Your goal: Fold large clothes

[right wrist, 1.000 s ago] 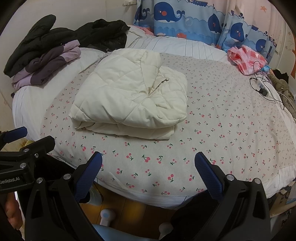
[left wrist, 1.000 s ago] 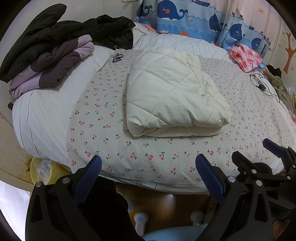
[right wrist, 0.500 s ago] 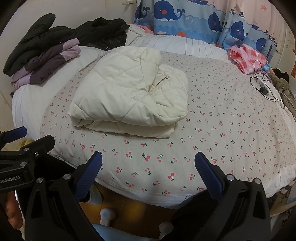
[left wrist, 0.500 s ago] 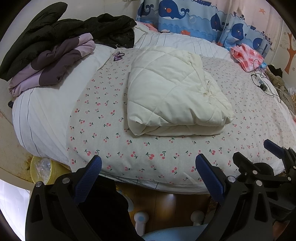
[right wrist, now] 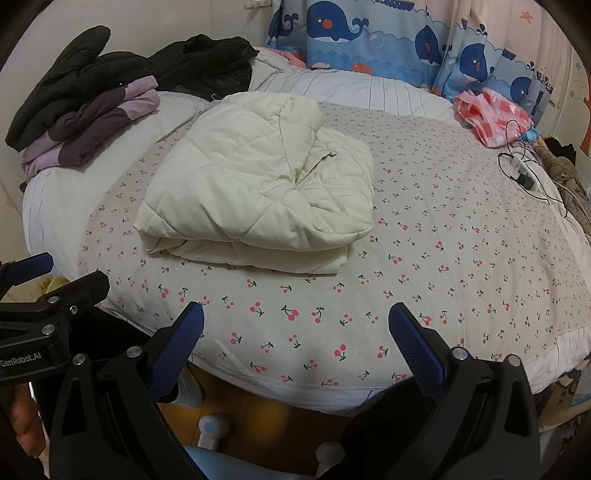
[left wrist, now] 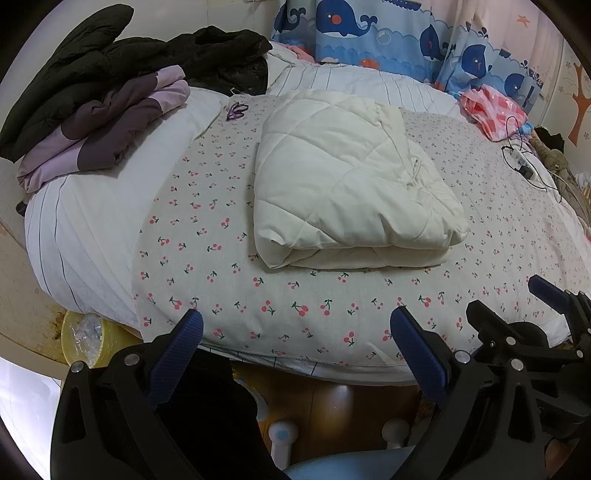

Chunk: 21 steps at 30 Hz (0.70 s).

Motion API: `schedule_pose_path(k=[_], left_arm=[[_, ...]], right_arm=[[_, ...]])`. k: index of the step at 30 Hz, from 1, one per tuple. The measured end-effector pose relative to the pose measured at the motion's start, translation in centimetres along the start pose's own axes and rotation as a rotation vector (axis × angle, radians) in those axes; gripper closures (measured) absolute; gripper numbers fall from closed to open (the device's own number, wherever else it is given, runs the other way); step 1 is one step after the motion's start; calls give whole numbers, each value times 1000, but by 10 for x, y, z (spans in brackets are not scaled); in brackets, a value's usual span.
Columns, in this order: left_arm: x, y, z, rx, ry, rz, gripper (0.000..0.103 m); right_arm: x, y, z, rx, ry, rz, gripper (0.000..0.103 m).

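A cream quilted coat point(left wrist: 347, 181) lies folded into a thick rectangle on the cherry-print bed sheet point(left wrist: 207, 236); it also shows in the right wrist view point(right wrist: 258, 184). My left gripper point(left wrist: 295, 332) is open and empty, hanging over the bed's near edge, well short of the coat. My right gripper point(right wrist: 295, 328) is open and empty too, beside the left one at the bed's near edge. Each gripper shows at the edge of the other's view.
A purple garment point(left wrist: 103, 125) and black jackets point(left wrist: 147, 55) are piled at the bed's far left. A pink checked cloth point(left wrist: 491, 110) and a charger with cable point(left wrist: 524, 170) lie at the right. Whale curtains point(left wrist: 369, 33) hang behind. A yellow bin point(left wrist: 85, 339) stands by the floor.
Both grippers have drifted slightly; the view of the coat shifted a little. The coat itself has not moved and both grippers stay open.
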<state>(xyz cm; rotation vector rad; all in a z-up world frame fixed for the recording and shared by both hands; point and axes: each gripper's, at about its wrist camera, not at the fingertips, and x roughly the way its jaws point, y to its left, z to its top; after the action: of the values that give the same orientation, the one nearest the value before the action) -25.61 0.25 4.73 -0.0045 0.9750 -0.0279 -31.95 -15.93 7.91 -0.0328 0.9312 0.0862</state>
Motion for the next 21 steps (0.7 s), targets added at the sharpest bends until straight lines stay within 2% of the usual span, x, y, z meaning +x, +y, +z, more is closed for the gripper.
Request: schedule_pose_path(k=[21], left_arm=[[2, 0, 3, 13, 14, 17, 6]], right_arm=[[1, -1, 0, -2, 1, 0, 6]])
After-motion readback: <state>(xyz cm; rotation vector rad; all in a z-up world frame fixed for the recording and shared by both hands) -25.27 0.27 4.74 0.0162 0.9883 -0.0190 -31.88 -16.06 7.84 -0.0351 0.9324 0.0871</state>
